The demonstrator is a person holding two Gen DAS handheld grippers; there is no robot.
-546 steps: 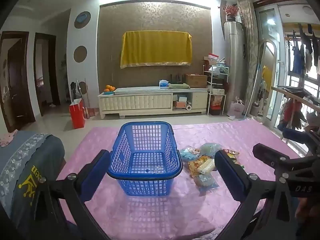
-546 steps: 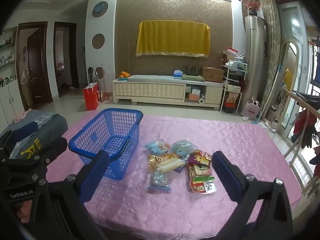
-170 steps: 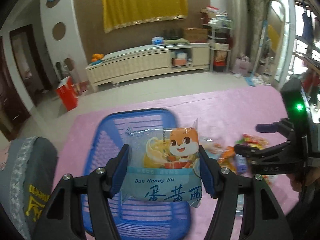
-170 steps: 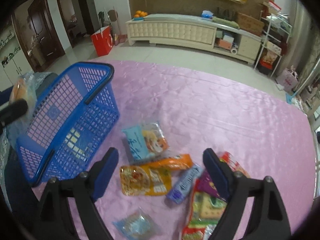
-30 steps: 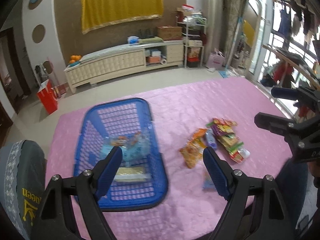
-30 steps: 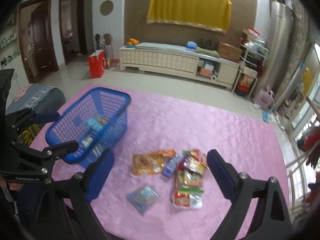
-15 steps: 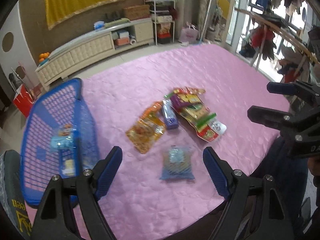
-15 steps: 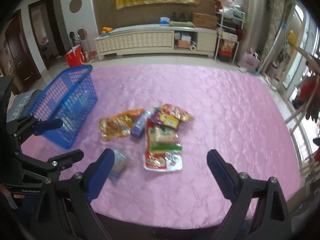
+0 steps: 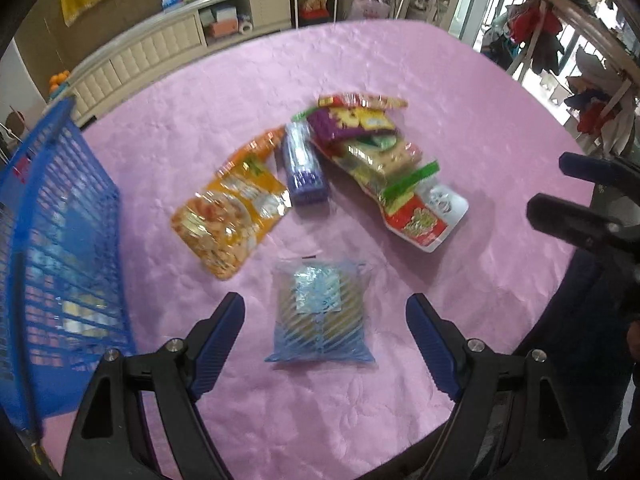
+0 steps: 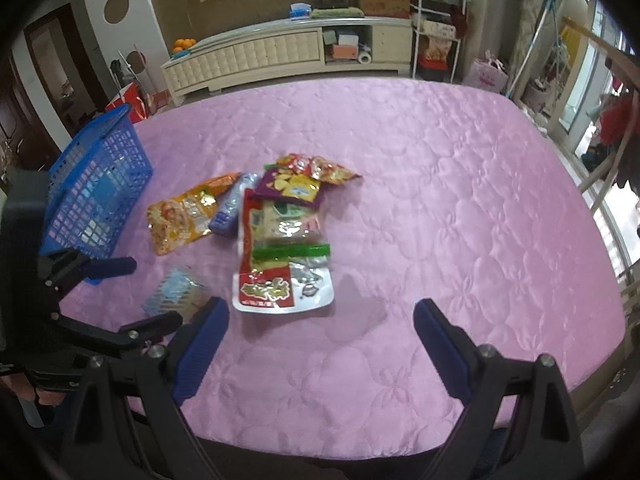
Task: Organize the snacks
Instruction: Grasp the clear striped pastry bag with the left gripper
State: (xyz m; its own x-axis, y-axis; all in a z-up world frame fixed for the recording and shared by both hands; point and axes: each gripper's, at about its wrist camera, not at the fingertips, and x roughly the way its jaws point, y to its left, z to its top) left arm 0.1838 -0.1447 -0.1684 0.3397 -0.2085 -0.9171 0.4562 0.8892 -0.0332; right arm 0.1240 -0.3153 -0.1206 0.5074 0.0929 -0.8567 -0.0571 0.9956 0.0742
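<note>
A pink quilted cover spreads over the whole table. Near its left edge stands a blue mesh basket; beside that, toward the middle, lie an orange snack bag, a purple packet and an overlapping row of colourful packets. A blue striped packet lies apart, nearer the front edge.

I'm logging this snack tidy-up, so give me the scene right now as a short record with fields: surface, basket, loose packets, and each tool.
surface: pink quilted cover
basket: blue basket at the left, packets inside
loose packets: blue striped packet nearest; orange packet, purple packet, overlapping red and green packets beyond it
left tool: open, empty, fingers on either side of the blue striped packet
right tool: open, empty, over bare cover
</note>
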